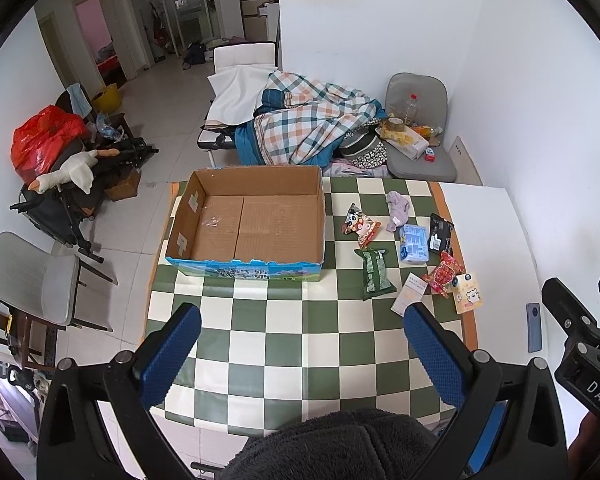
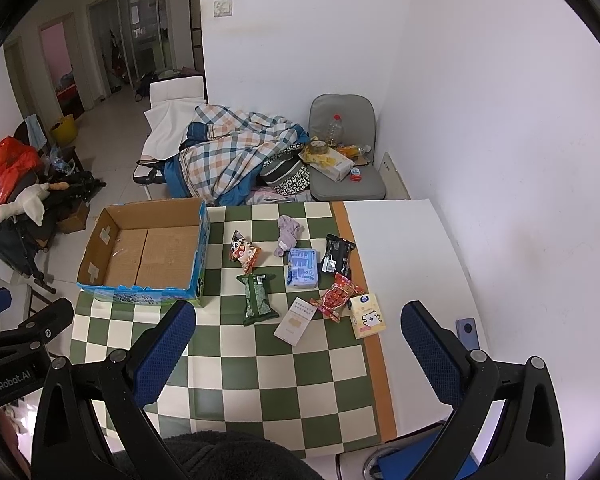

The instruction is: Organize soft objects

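**Q:** Dark fleece fabric (image 1: 340, 444) fills the bottom edge under both cameras. What lies beyond it, from the largest item down?

**A:** First the table with its green-and-cream checked cloth (image 1: 284, 320). On its left half sits an open cardboard box (image 1: 256, 224), with nothing in it, flaps cut away; judged from the task, it is the bin for the soft goods. To its right, apart from the box and loosely scattered, lie the items to sort: a green tissue pack (image 2: 257, 295), a pale blue tissue pack (image 2: 302, 267), a black packet (image 2: 337, 255), a panda-print snack bag (image 2: 244, 254), a red snack bag (image 2: 337, 297), a small yellow tissue pack (image 2: 366, 316), a white card (image 2: 295, 321) and a crumpled lilac cloth (image 2: 289, 233). The spread probably leaves room for a clean grasp on each.

**Q:** And the tongs?

**A:** The left gripper (image 1: 300, 356) hovers over bare cloth, jaws spread wide, gripping and touching nothing. The right gripper (image 2: 298, 354) is likewise wide apart and empty, held above the near edge of the cluster, with the white card just beyond its fingertips. A grey phone (image 2: 469, 332) lies on the white tabletop by its right finger.
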`<action>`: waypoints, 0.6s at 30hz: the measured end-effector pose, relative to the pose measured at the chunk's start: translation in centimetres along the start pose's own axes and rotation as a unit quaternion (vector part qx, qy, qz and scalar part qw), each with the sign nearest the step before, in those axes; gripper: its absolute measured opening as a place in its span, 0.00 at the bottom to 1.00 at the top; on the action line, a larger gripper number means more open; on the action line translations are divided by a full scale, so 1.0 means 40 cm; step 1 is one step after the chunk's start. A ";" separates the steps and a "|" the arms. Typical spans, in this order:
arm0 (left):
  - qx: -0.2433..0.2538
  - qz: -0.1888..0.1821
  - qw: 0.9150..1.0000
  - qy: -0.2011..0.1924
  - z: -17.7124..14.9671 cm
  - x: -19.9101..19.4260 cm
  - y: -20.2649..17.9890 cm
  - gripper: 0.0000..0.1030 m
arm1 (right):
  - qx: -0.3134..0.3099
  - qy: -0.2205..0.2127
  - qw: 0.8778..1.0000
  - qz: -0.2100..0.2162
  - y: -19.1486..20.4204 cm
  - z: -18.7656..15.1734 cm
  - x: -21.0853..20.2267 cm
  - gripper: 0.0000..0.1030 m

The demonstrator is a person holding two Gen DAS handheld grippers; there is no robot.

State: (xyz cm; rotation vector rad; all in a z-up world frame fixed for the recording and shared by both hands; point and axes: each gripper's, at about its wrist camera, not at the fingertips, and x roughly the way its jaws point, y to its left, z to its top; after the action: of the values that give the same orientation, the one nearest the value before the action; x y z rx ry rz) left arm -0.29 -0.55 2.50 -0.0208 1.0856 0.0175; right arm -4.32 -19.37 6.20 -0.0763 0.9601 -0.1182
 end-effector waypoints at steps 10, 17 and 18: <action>-0.001 0.000 1.000 0.000 0.002 -0.001 -0.002 1.00 | 0.000 -0.002 1.000 -0.001 0.001 -0.002 -0.001 1.00; -0.001 -0.001 1.000 -0.001 0.001 -0.001 -0.005 1.00 | 0.003 -0.005 1.000 -0.002 -0.011 0.007 -0.010 1.00; 0.000 -0.001 1.000 -0.001 0.004 -0.001 -0.007 1.00 | 0.004 -0.005 1.000 -0.002 -0.011 0.010 -0.011 1.00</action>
State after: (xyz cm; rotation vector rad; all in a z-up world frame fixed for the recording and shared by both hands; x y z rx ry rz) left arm -0.16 -0.84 2.61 -0.0214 1.0836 0.0163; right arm -4.28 -19.75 6.85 -0.0716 0.9490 -0.1245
